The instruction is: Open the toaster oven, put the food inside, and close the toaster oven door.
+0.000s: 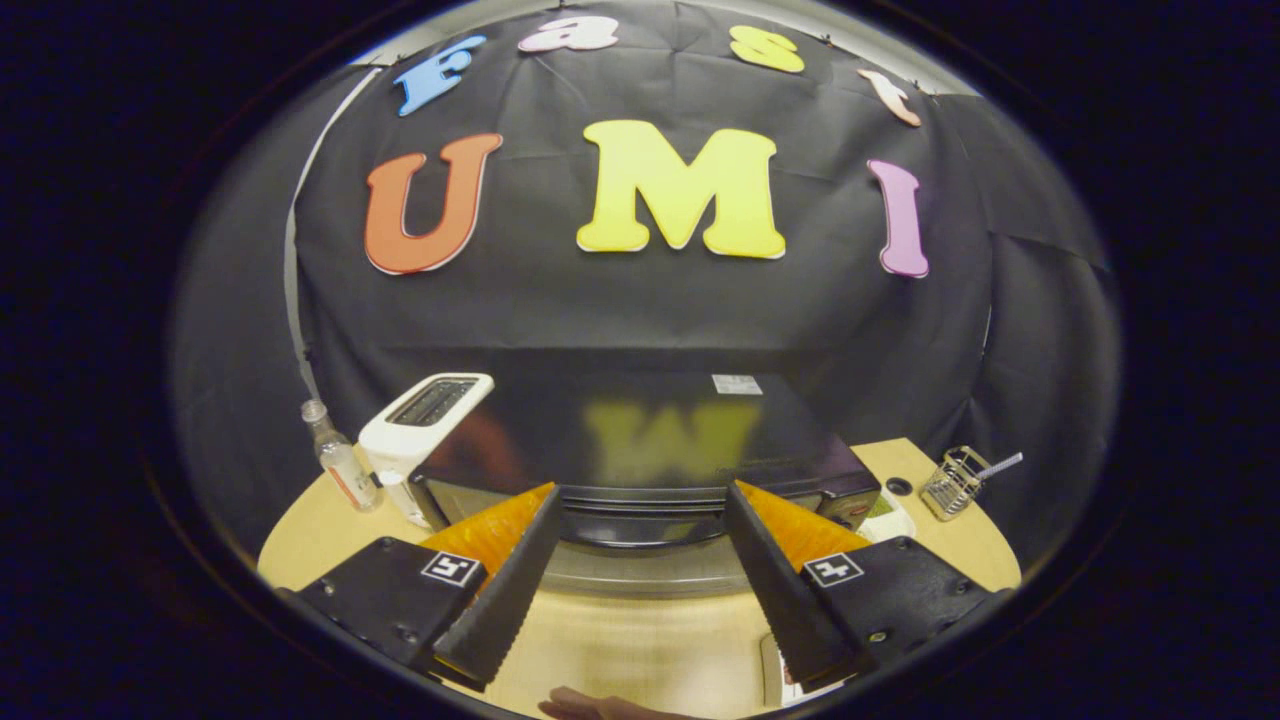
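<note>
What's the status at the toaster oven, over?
Gripper open, fingers straddling the toaster oven door handle, not pressing. Door shut. White toaster and bottle beside it, off the path.

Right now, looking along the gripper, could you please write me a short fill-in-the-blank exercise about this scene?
1. The gripper fingers are spread ____, one on each side of the toaster oven's door handle.
2. The toaster oven door is ____.
3. The white ____ stands beside the toaster oven.
4. The clear bottle stands on the wooden ____.

Missing words: open; closed; toaster; table
</note>
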{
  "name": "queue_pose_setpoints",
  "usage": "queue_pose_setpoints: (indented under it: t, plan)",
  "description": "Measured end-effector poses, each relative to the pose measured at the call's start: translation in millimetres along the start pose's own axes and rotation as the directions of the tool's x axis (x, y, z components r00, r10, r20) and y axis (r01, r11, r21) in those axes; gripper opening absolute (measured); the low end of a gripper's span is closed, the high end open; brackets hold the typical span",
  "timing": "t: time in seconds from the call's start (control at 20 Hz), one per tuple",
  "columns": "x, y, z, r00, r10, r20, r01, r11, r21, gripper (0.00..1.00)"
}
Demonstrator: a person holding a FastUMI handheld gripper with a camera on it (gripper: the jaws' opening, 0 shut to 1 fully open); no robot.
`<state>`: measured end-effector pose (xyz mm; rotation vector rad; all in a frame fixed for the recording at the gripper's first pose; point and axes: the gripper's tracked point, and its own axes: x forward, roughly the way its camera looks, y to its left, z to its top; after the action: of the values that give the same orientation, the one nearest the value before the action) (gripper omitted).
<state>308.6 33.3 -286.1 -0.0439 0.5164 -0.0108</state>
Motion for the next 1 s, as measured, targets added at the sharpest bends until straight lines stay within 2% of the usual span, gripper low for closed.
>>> queue_pose_setpoints:
  t: [0.2,0.55,1.0]
  plan:
    - [13,10,3,0.999,0.047,-0.004,-0.047,0.999,0.010,1.00]
    - [9,8,-3,1.000,0.026,0.004,-0.026,1.000,0.003,1.00]
    - [-44,8,-48,0.999,0.025,0.025,-0.023,0.998,-0.050,1.00]
